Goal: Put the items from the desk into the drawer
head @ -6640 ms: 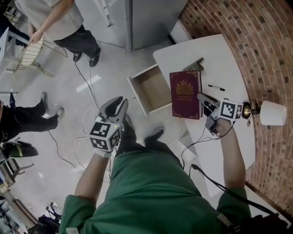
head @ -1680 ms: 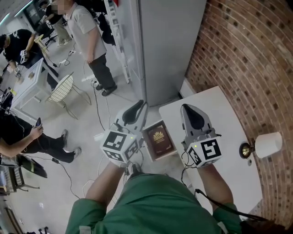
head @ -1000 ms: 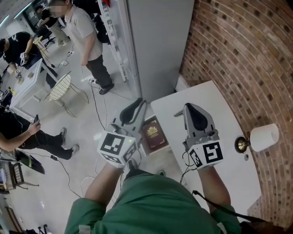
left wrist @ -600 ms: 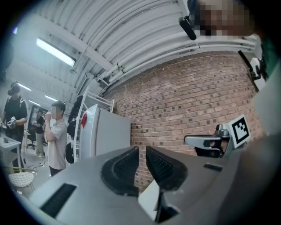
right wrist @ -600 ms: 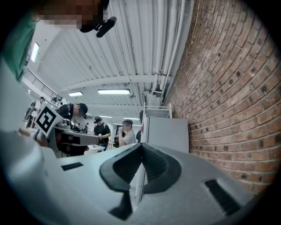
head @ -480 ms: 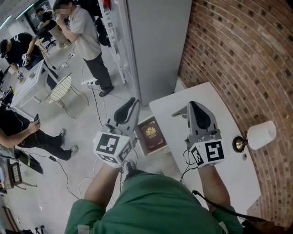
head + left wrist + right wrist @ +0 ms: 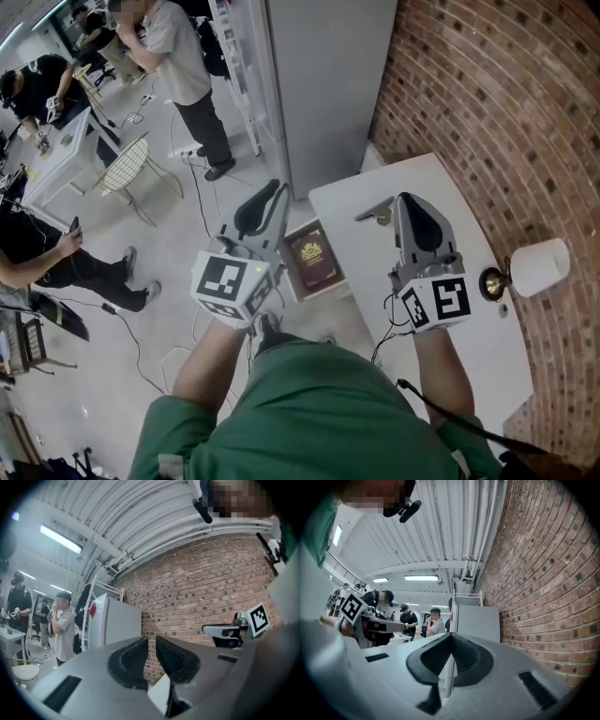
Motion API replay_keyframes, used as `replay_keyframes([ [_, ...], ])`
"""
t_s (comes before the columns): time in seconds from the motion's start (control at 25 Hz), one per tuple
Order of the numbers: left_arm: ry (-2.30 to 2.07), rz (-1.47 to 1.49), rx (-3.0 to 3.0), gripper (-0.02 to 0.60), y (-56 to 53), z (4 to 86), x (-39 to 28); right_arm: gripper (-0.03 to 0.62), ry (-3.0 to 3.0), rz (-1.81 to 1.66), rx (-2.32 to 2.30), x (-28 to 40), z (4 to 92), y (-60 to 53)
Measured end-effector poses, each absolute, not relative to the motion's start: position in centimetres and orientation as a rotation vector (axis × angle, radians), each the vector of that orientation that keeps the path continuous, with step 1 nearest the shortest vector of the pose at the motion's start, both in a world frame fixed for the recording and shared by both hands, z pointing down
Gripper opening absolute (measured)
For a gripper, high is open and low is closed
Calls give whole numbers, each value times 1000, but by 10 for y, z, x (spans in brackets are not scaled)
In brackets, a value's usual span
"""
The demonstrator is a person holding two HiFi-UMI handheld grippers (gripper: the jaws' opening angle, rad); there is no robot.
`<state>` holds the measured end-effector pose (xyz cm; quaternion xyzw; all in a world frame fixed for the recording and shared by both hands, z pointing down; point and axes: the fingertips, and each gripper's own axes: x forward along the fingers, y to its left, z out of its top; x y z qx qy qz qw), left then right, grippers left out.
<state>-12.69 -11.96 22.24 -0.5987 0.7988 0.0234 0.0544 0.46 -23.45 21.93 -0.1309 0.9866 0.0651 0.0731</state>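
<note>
A maroon book with a gold crest (image 7: 314,261) lies flat in the open drawer (image 7: 292,278) at the white desk's (image 7: 450,192) left side. My left gripper (image 7: 272,199) is held up above the floor just left of the drawer, its jaws drawn together to a thin slit with nothing between them (image 7: 151,651). My right gripper (image 7: 416,208) hovers over the desk, shut and empty (image 7: 451,639). Both point away from me toward the brick wall. A small grey metal piece (image 7: 376,211) lies on the desk beyond the right gripper.
A table lamp with a white shade (image 7: 539,266) and brass base stands at the desk's right edge by the brick wall. A tall grey cabinet (image 7: 328,84) rises behind the drawer. People, a wire chair (image 7: 127,180) and cables occupy the floor to the left.
6.6 s ago my right gripper held the book at the drawer; now the book lies inside and both grippers are raised and empty. Over the last second they have barely moved.
</note>
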Motion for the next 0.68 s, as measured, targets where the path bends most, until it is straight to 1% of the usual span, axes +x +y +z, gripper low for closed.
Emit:
replay_keyframes([
  [0.4, 2448, 7, -1824, 48, -125, 246, -138, 2, 3005, 131, -415, -4, 243, -243],
  [0.68, 2485, 1, -1866, 48, -128, 270, -171, 2, 3031, 127, -455, -31, 258, -248],
])
